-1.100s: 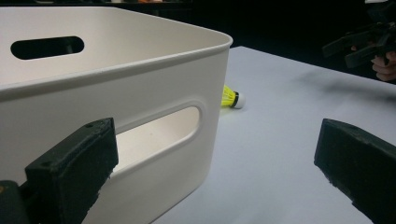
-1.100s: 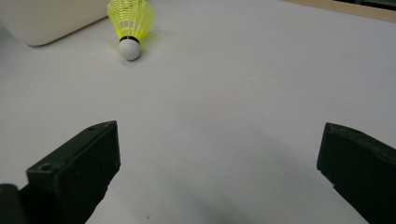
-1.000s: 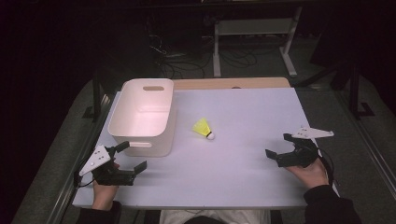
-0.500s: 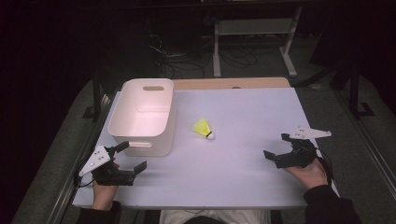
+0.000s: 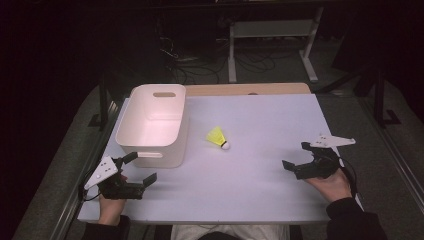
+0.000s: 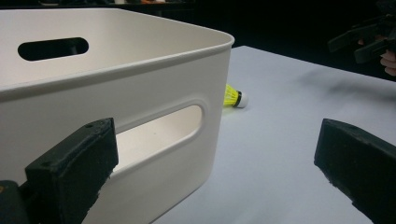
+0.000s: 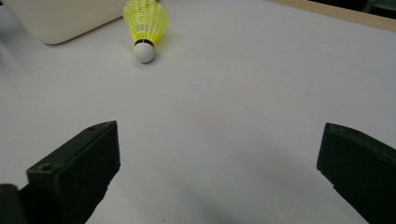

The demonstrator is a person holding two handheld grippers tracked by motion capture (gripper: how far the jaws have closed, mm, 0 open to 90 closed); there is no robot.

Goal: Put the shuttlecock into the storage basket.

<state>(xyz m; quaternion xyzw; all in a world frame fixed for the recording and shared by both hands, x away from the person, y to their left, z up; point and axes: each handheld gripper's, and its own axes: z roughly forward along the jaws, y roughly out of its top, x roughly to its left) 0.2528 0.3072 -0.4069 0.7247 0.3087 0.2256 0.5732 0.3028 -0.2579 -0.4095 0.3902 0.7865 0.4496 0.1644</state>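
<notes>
Shuttlecock (image 5: 218,137) lies on its side near the desk (image 5: 260,115) centre, just right of the white bin (image 5: 152,125), not touching it; cork end points toward the near right. Bin sits by the left edge. Left hand-held gripper (image 5: 136,169) near the front-left corner, jaws wide apart, holding nothing, just beside the bin's near wall. Right hand-held gripper (image 5: 296,156) near the right edge, jaws wide apart, holding nothing, aimed at the shuttlecock, well apart from it.
</notes>
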